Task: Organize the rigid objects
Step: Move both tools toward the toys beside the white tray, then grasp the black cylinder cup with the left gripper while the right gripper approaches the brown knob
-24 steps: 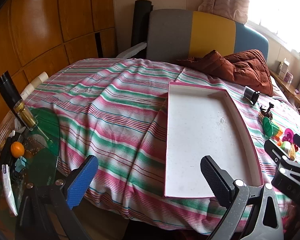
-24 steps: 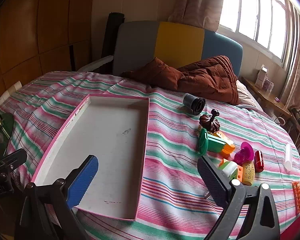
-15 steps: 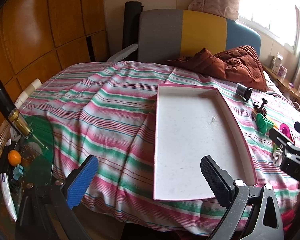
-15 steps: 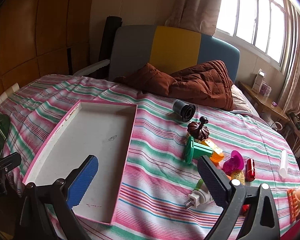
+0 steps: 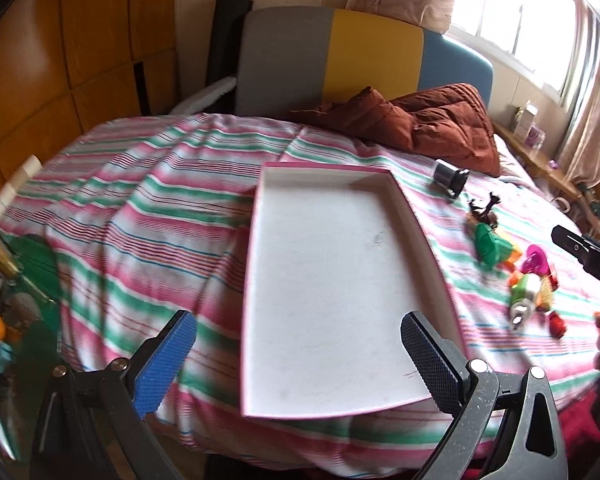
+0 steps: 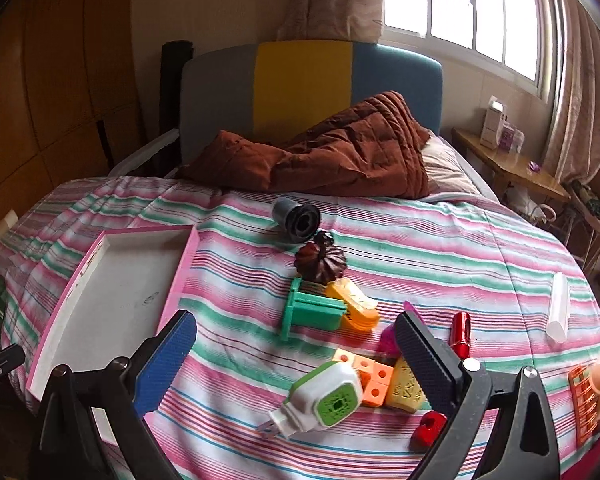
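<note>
Two hand-held grippers hang above a bed covered by a pink, green and white striped sheet (image 6: 420,252). Left hand-held gripper (image 5: 298,354) has its fingers spread wide with nothing between them, over the near end of a shallow pink-rimmed white tray (image 5: 436,264) lying on the sheet. Right hand-held gripper (image 6: 296,354) is likewise wide apart and holds nothing, above a cluster of small toys to the right of the tray: a white plug with a green face (image 6: 324,398), orange cube blocks (image 6: 374,376), a green plastic spool (image 6: 312,312), a brown pumpkin-shaped piece (image 6: 320,262), a dark grey cylinder (image 6: 296,220) and a red tube (image 6: 462,330). A rust-brown quilt (image 6: 340,156) is bunched near the headboard.
</note>
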`<state>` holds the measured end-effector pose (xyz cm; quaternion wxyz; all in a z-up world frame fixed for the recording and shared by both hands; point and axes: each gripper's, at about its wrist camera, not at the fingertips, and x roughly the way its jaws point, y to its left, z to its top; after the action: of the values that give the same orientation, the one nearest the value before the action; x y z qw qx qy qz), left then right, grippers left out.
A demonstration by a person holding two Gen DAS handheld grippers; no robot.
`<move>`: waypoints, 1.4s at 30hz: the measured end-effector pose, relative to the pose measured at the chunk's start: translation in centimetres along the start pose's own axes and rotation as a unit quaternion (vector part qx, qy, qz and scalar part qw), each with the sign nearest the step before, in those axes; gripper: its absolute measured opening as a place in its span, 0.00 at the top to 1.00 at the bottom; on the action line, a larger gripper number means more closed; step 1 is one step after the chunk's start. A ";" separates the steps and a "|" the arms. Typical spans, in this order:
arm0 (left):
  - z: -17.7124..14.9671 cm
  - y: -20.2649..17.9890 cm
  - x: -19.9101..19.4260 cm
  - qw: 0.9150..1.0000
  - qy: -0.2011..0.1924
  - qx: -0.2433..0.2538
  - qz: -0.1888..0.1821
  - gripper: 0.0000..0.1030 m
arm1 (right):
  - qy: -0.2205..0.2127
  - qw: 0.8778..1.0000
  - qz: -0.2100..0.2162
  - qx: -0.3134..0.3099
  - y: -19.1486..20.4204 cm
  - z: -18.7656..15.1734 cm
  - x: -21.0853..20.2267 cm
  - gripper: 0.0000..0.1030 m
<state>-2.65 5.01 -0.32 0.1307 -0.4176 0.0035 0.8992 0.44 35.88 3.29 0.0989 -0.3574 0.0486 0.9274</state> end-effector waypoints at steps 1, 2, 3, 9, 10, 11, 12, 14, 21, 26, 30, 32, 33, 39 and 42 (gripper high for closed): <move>0.5 -0.2 0.2 1.000 0.003 -0.004 -0.009 0.00 | 0.003 1.000 -0.003 0.018 -1.4 0.2 0.3 0.02; 0.7 -0.4 0.3 1.000 0.004 -0.005 -0.014 0.00 | 0.004 0.999 -0.007 0.035 -2.7 0.2 0.5 0.02; 1.1 -0.6 0.5 1.000 0.007 -0.004 -0.021 0.00 | 0.004 0.999 -0.012 0.052 -4.1 0.3 0.7 0.02; 4.4 -3.3 2.6 0.998 0.037 0.003 -0.053 0.00 | 0.011 0.990 -0.034 0.136 -11.0 -0.9 2.5 0.02; 5.0 -4.0 3.2 0.997 0.044 0.006 -0.059 0.00 | 0.013 0.988 -0.030 0.153 -11.7 -1.0 2.7 0.02; 5.8 -4.8 3.8 0.996 0.052 0.009 -0.069 0.00 | 0.014 0.985 -0.024 0.171 -12.2 -1.0 2.7 0.02; 6.3 -5.5 4.4 0.995 0.056 0.011 -0.076 0.00 | 0.008 0.982 -0.014 0.187 -12.7 -1.0 2.6 0.02; 7.7 -7.2 5.5 0.994 0.065 0.022 -0.086 0.00 | 0.001 0.979 -0.005 0.203 -13.2 -0.9 2.4 0.02; 12.7 -15.0 10.8 0.982 0.068 0.123 -0.124 0.00 | 0.005 0.972 0.016 0.235 -14.3 -1.0 2.4 0.02; 15.3 -19.7 15.7 0.973 0.065 0.181 -0.128 0.00 | 0.008 0.970 0.030 0.243 -14.4 -1.1 2.4 0.02; 17.3 -22.2 20.0 0.971 0.098 0.177 -0.130 0.00 | 0.013 0.970 0.039 0.238 -14.2 -0.9 2.7 0.02; 17.7 -23.3 21.2 0.968 0.096 0.191 -0.130 0.00 | 0.015 0.971 0.043 0.236 -14.1 -0.9 2.8 0.02; 17.9 -23.8 21.9 0.966 0.095 0.201 -0.132 0.00 | 0.016 0.971 0.044 0.234 -14.0 -0.9 2.8 0.02; 18.6 -26.4 24.6 0.955 0.088 0.249 -0.138 0.00 | 0.022 0.971 0.051 0.234 -14.0 -0.8 3.1 0.02; 18.7 -27.2 26.1 0.951 0.094 0.264 -0.131 0.00 | 0.024 0.969 0.054 0.239 -14.2 -0.9 3.2 0.02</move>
<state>-26.29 39.52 -4.93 0.3516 -0.4476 0.1984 0.7979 1.81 50.02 0.25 0.1296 -0.3422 0.2901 0.8843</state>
